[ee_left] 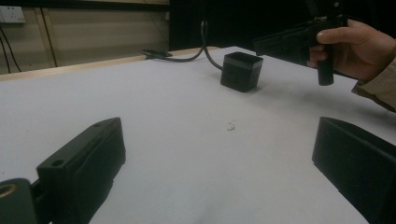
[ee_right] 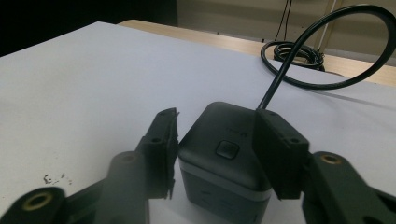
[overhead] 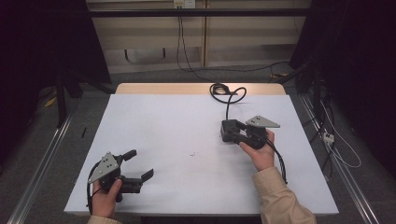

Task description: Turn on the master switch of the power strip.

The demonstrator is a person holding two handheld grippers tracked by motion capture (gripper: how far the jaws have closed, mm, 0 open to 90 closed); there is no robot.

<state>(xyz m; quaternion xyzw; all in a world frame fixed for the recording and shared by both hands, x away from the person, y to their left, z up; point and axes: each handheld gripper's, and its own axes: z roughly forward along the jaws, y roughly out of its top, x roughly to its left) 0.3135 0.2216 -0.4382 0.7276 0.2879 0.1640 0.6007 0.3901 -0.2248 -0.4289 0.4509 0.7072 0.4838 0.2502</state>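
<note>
Inventory, as I see it:
- Black box (ee_right: 224,158) w/ cable (ee_right: 327,56): on white table (overhead: 187,126), right-centre.
- R gripper (ee_right: 217,154): jaws astride box; left jaw a sliver off, not clamped.
- L gripper (overhead: 140,165): near-left corner, jaws wide, nothing between them.

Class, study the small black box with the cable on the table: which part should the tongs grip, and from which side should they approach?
Grip the black box across its two flat upright side walls, coming in level from the side away from its cable. The walls look parallel, so the pads would likely seat flat; the right tongs already straddle it this way. The rounded top with its button seems a poorer hold.
</note>
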